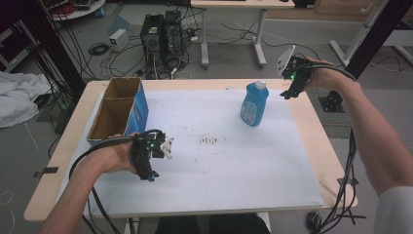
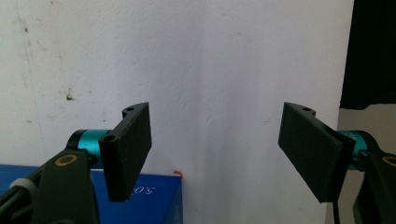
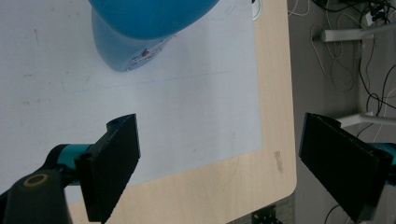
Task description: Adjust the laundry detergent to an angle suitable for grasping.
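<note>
A blue bottle (image 1: 253, 103) with a white cap stands upright on the white sheet (image 1: 229, 161) at the table's far right. My right gripper (image 1: 290, 88) hovers to the right of the bottle, above the table's far right corner, open and holding nothing. In the right gripper view the bottle (image 3: 140, 28) is at the top, beyond the spread jaws of the right gripper (image 3: 236, 163). My left gripper (image 1: 146, 168) is over the sheet at the near left, just in front of the cardboard box (image 1: 119, 109). In its own view the left gripper (image 2: 215, 149) is open, with nothing between the jaws.
The open cardboard box with a blue side (image 2: 140, 200) stands at the table's left edge. Dark smudges (image 1: 210, 141) mark the sheet's middle. Past the table's far edge are computer towers (image 1: 160, 34), cables and another desk (image 1: 234, 29).
</note>
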Demonstrator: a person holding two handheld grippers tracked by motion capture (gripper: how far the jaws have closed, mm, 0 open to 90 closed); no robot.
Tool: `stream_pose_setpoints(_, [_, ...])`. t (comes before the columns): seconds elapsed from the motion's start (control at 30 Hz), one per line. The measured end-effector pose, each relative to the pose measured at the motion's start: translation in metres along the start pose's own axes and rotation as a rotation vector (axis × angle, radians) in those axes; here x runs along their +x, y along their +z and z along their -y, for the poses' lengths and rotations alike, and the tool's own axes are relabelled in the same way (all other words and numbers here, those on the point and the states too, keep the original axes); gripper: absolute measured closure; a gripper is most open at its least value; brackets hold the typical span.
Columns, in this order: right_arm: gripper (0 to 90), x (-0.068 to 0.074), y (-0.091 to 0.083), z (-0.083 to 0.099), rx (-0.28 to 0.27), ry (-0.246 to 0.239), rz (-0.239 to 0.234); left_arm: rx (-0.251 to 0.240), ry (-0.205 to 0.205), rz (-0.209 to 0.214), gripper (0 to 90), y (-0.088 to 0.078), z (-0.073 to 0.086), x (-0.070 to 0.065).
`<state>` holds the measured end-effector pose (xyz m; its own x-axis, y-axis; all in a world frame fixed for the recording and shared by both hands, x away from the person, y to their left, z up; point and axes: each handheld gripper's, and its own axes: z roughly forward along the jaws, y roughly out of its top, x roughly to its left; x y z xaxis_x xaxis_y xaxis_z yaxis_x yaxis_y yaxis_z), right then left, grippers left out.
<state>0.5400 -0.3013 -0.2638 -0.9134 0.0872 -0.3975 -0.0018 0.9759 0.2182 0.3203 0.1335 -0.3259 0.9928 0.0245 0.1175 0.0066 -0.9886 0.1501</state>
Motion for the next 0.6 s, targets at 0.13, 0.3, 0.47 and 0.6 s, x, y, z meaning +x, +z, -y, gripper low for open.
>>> stream_pose_setpoints(0.13, [11.7, 0.0014, 0.0008, -0.0010, 0.007, -0.004, -0.008, 0.002, -0.003, 0.003, 25.8, -0.0002, 0.0009, 0.0005])
stream_pose_setpoints(0.3, [11.6, 0.0016, 0.0003, -0.0021, -0.003, -0.004, -0.018, 0.000, -0.002, 0.004, 25.8, 0.0011, 0.0011, 0.0023])
stream_pose_setpoints(0.47, [11.6, 0.0017, -0.0013, -0.0009, -0.006, -0.002, -0.021, 0.004, -0.010, 0.009, 25.8, 0.0012, 0.0001, 0.0014])
stream_pose_setpoints(0.6, [11.6, 0.0014, -0.0024, 0.0007, -0.007, 0.001, -0.015, 0.013, -0.006, 0.012, 25.8, 0.0012, -0.0014, 0.0000])
